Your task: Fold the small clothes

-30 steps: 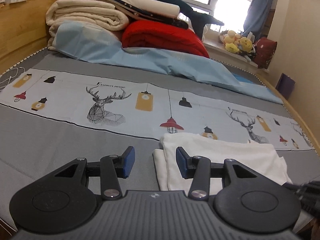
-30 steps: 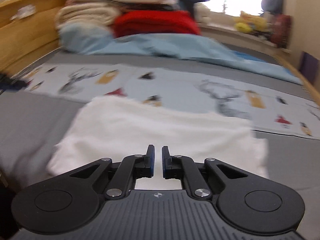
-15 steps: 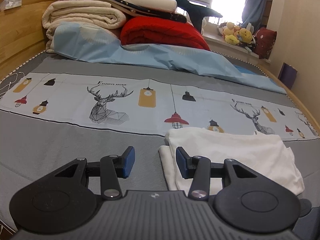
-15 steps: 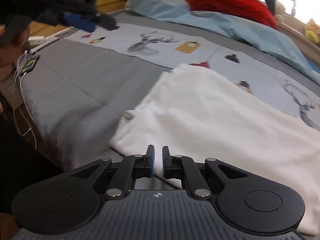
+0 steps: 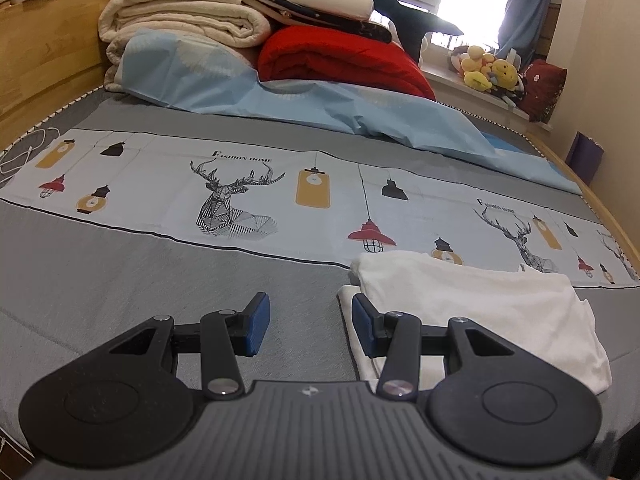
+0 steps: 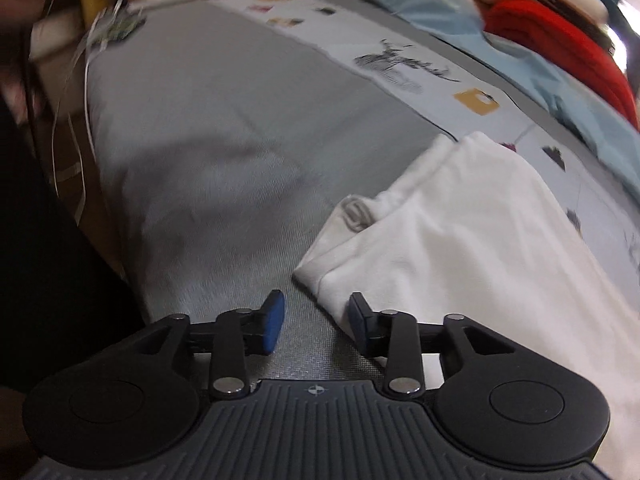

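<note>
Two grippers, left gripper and right gripper: jaws spread, empty | folded white garment lying on grey bedspread.

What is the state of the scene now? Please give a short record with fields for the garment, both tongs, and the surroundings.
garment: white garment, folded flat on the grey bed cover
left tongs: left tongs open, empty, at the garment's left edge
right tongs: right tongs open, empty, at the garment's near corner
surroundings: deer-print sheet; red blanket and cream blanket stacked at the far end
</note>
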The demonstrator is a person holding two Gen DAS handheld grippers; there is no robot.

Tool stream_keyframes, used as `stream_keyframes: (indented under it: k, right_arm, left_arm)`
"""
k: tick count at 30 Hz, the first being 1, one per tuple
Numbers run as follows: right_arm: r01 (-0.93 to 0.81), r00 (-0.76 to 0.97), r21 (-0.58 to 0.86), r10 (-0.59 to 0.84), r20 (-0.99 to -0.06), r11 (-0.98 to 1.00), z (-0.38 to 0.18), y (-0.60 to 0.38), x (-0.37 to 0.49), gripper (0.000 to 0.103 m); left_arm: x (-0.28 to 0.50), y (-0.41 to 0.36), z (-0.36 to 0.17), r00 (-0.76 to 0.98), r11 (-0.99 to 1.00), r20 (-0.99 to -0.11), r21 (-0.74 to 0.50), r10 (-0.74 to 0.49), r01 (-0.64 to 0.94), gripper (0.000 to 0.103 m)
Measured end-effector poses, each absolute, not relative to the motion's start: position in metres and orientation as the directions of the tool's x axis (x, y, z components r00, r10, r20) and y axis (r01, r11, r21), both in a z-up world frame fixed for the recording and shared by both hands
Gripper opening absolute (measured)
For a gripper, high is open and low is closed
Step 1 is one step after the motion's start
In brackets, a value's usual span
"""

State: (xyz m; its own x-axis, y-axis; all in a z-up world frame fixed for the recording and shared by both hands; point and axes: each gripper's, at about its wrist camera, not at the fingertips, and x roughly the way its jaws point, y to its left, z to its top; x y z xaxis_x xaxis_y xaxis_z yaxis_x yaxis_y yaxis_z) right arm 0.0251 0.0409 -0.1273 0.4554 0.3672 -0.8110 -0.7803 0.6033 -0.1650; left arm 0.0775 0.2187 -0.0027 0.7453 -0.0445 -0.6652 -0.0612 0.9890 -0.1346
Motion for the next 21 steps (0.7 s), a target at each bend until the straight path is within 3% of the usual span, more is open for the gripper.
stream_keyframes:
  k: [7, 9, 12, 15, 17, 21]
  right_arm:
    - [-0.786, 0.493, -0.230, 0.357, -0.793, 0.574, -0.132, 0.052, 0.026, 0.037]
    - [-0.789, 0.491, -0.223, 0.368, -0.789, 0.573, -0.131, 0.051, 0.027, 0.016]
    - [-0.782, 0.502, -0.217, 0.384, -0.775, 0.584, -0.128, 0.047, 0.028, 0.009]
    - [-0.760, 0.521, -0.176, 0.425, -0.740, 0.626, -0.112, 0.036, 0.030, 0.007]
    - [-0.738, 0.544, -0.148, 0.451, -0.708, 0.659, -0.097, 0.028, 0.032, 0.006]
    - [-0.706, 0.574, -0.087, 0.497, -0.651, 0.703, -0.071, 0.006, 0.034, 0.006]
  left_arm:
    - [0.082, 0.220, -0.009, 0.721, 0.989, -0.691, -0.137, -0.051, -0.062, 0.050]
    - [0.085, 0.220, -0.013, 0.708, 0.987, -0.703, -0.146, -0.060, -0.062, 0.050]
    - [0.094, 0.217, -0.025, 0.654, 0.982, -0.748, -0.186, -0.113, -0.043, 0.059]
    - [0.107, 0.211, -0.042, 0.573, 0.971, -0.797, -0.239, -0.190, -0.010, 0.059]
    - [0.116, 0.208, -0.054, 0.516, 0.959, -0.821, -0.285, -0.243, -0.001, 0.068]
    - [0.134, 0.206, -0.073, 0.440, 0.921, -0.833, -0.388, -0.334, -0.034, 0.072]
